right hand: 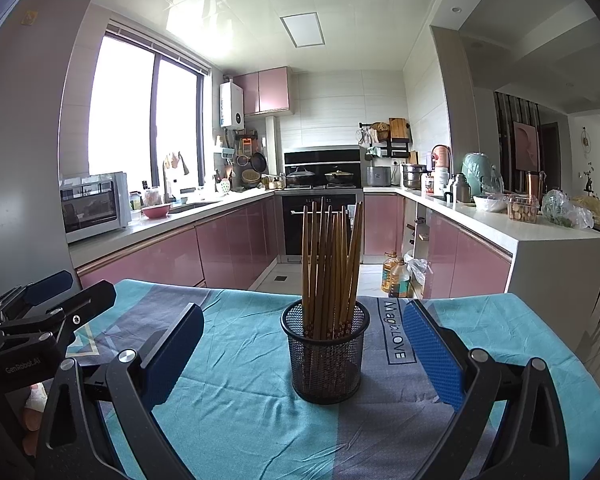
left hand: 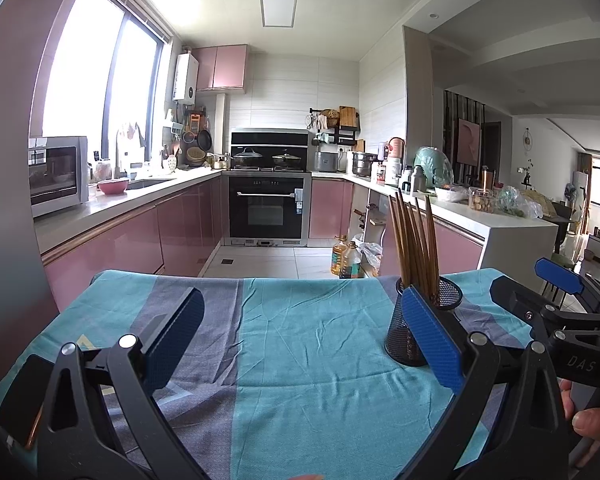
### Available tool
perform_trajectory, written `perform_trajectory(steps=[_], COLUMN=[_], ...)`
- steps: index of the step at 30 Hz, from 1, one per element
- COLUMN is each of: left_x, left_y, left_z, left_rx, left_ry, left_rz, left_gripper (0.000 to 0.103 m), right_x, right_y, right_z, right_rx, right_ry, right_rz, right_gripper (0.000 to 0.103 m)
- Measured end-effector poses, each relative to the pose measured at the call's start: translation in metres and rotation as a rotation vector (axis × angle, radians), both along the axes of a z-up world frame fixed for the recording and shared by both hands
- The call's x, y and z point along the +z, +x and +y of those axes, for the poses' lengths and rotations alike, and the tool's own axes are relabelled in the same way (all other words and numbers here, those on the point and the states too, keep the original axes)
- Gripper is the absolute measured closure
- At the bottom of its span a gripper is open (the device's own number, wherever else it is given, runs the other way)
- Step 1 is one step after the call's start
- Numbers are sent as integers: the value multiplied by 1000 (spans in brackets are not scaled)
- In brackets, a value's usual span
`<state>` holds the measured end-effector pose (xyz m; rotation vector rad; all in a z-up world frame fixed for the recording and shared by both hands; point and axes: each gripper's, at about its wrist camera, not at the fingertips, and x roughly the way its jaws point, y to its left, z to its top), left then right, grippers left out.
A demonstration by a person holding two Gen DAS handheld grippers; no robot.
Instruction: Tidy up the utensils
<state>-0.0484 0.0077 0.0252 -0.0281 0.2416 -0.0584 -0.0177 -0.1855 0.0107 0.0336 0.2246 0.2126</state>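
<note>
A black mesh cup (right hand: 325, 356) stands upright on the cloth-covered table (right hand: 240, 420), holding several brown wooden chopsticks (right hand: 330, 264). My right gripper (right hand: 300, 340) is open, its blue pads well apart on either side of the cup, nothing between them touching. In the left wrist view the same cup (left hand: 410, 340) and chopsticks (left hand: 416, 240) sit partly behind the right pad of my left gripper (left hand: 300, 328), which is open and holds nothing. The right gripper (left hand: 540, 292) shows at the right edge of that view, with a person's fingers below it.
The table is draped in a teal and grey-blue cloth (left hand: 300, 360) printed with "MagicLOVE". Beyond its far edge lie a tiled floor, pink kitchen cabinets, an oven (right hand: 320, 220), oil bottles (right hand: 396, 276) and a cluttered white counter (right hand: 532, 232) at the right.
</note>
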Motion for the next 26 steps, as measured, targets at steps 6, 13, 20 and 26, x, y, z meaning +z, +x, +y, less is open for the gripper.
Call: perform_trajectory(steps=[6, 13, 20, 26], left_x=[0, -3, -5, -13], left_y=[0, -1, 1, 13], left_z=[0, 0, -1, 10], left_rx=[-3, -5, 0, 0], left_ry=[1, 11, 29, 4], left_rz=[1, -10, -2, 71], left_gripper=[6, 6, 6, 6], right_x=[-1, -1, -4, -21], right_y=[-1, 0, 2, 27], right_z=[1, 0, -2, -32], right_rx=[0, 2, 3, -40], right_ry=[2, 2, 2, 2], right_rz=[1, 1, 11, 131], right_gripper=[6, 6, 6, 6])
